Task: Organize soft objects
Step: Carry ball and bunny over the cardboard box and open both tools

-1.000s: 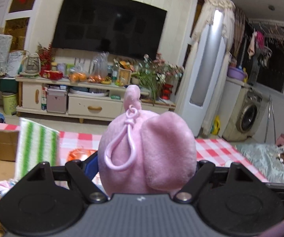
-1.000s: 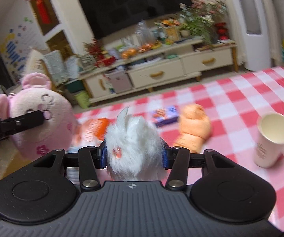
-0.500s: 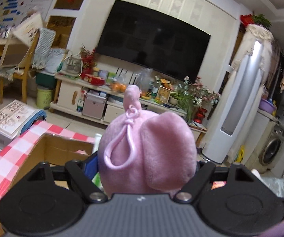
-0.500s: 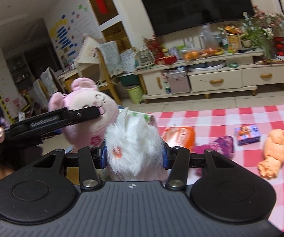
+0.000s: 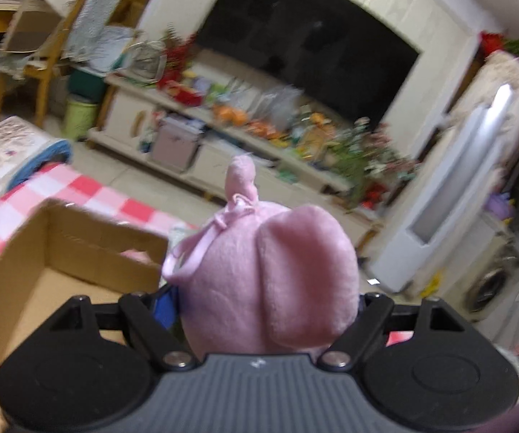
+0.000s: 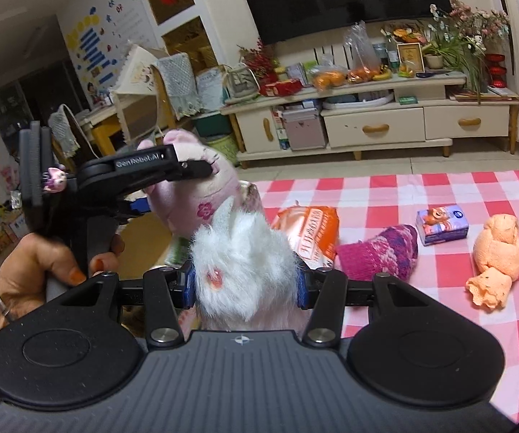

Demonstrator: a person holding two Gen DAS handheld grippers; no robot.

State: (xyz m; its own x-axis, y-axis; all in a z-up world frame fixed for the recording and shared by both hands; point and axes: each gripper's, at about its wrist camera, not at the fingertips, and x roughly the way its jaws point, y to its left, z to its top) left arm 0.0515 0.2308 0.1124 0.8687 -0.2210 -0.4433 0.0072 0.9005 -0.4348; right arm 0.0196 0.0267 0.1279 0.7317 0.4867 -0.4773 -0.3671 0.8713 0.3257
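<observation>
Both wrist views facing TV wall (image 5: pixel 309 54)

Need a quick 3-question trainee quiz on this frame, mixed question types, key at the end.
1. True or false: the left claw grips a pink plush toy.
2. What does the right claw hold? A) paper cup B) white furry toy C) tissue pack
3. Fill in: below the left claw sits an open cardboard ____.

Key: 1 true; 2 B; 3 box
</observation>
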